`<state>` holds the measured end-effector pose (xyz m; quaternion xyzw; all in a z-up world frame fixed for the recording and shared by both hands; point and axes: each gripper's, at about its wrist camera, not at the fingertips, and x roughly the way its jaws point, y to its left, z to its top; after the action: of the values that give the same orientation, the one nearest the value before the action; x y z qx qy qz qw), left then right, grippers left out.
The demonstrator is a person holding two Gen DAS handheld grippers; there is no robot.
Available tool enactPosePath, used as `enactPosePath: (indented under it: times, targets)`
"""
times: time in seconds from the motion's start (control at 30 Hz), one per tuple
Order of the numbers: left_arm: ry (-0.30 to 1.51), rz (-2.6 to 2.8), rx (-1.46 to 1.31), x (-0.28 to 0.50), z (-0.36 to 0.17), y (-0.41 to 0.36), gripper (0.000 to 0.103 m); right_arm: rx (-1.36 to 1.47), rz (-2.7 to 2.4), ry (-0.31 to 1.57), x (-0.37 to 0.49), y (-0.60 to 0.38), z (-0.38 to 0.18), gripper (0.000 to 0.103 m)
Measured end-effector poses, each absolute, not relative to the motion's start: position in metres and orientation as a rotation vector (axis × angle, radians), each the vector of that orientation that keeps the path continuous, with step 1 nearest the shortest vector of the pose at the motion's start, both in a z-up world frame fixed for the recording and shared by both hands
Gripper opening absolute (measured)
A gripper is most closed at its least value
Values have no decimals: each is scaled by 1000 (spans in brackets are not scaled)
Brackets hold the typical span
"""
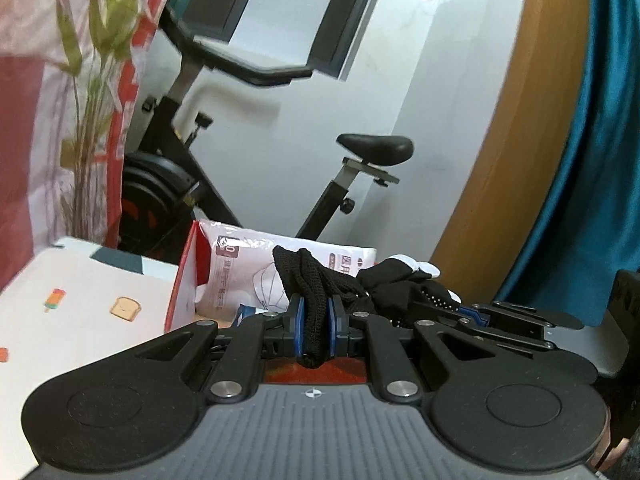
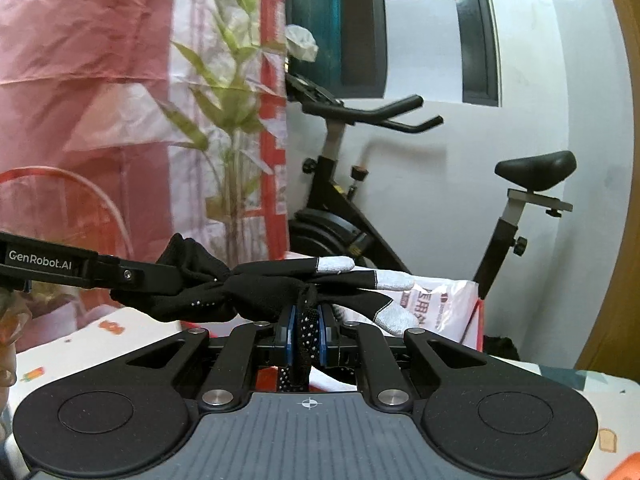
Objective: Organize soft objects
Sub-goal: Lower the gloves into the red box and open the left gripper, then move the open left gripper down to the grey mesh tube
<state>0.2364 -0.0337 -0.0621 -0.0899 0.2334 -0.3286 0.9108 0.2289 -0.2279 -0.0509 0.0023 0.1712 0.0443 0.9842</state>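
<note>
Clamped between the blue pads of the left gripper [image 1: 316, 324] was a fold of a black knit glove [image 1: 308, 280], and the right gripper [image 2: 307, 330] was likewise closed on the dotted part of the black glove with grey fingertips [image 2: 280, 288]. Both gloves were held bunched together in the air, above the red-sided box [image 1: 182, 288] holding a white packet [image 1: 240, 264], which stood on the printed tabletop [image 1: 80, 300]. An exercise bike [image 2: 360, 200] stood behind the tabletop's far edge.
</note>
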Motion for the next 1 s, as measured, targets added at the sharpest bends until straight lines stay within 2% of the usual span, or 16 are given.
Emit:
enactPosePath:
  times: [0.27,0.53,0.6,0.67,0.8,1.0]
  targets:
    - [648,-618,-244,307,-86,-54,13,-6,87,509,288,-239,-81,11]
    - [678,-655,-141,322,-103,-65,15,83,82,598,302,-255,-106,13]
    - [674,-667,-106,321,-105,-66,21,101,81,598,300,-258,-108,17]
    - [660,-663,-78,319,-106,-65,40,107,69,580,295,-260,-108,21]
    - [627,-657,-46,311,-104,-59,60,125,40,531,280,-265,-105,27]
    - [575,-643,-5,292,-97,-46,94,92,9,447,247,-260,-106,52]
